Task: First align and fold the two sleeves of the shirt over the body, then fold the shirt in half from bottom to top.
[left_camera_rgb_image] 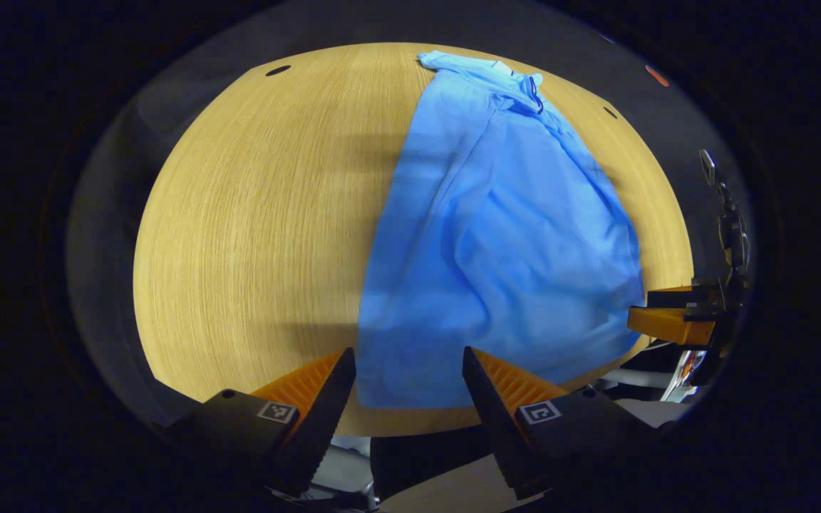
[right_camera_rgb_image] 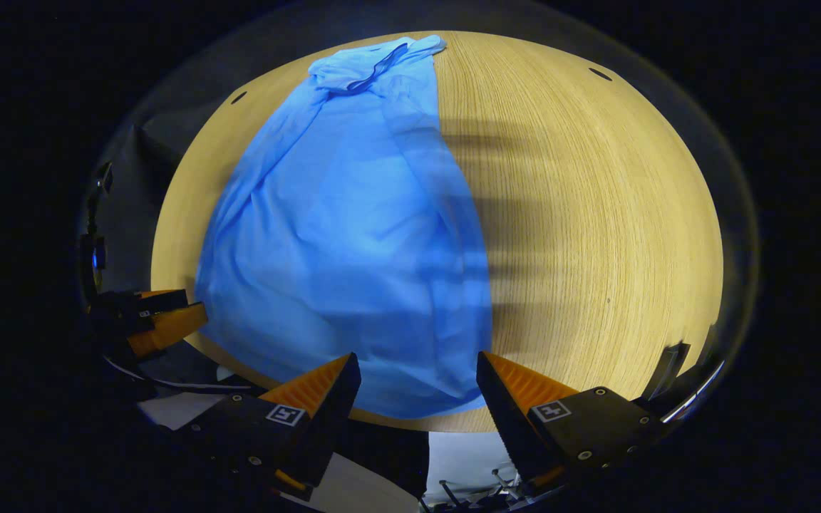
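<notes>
With both sleeves apparently folded in, the blue shirt [left_camera_rgb_image: 503, 249] lies lengthwise on the wooden table [left_camera_rgb_image: 239, 235], collar at the top of the frame. The left gripper [left_camera_rgb_image: 409, 377] and right gripper [right_camera_rgb_image: 417, 381] hover with jaws apart over the hem at bottom centre, holding nothing; pinching both hem corners looks next. The right gripper view adds the shirt's other edge.

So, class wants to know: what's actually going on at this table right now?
A person is folding a blue shirt on a round wooden table with a handheld gripper in each hand. The shirt lies in a narrow strip, collar at the far side, so the sleeves look already folded over the body. The left gripper and right gripper are both open at the shirt's near hem, holding nothing. The bottom-to-top fold is not yet done.
</notes>
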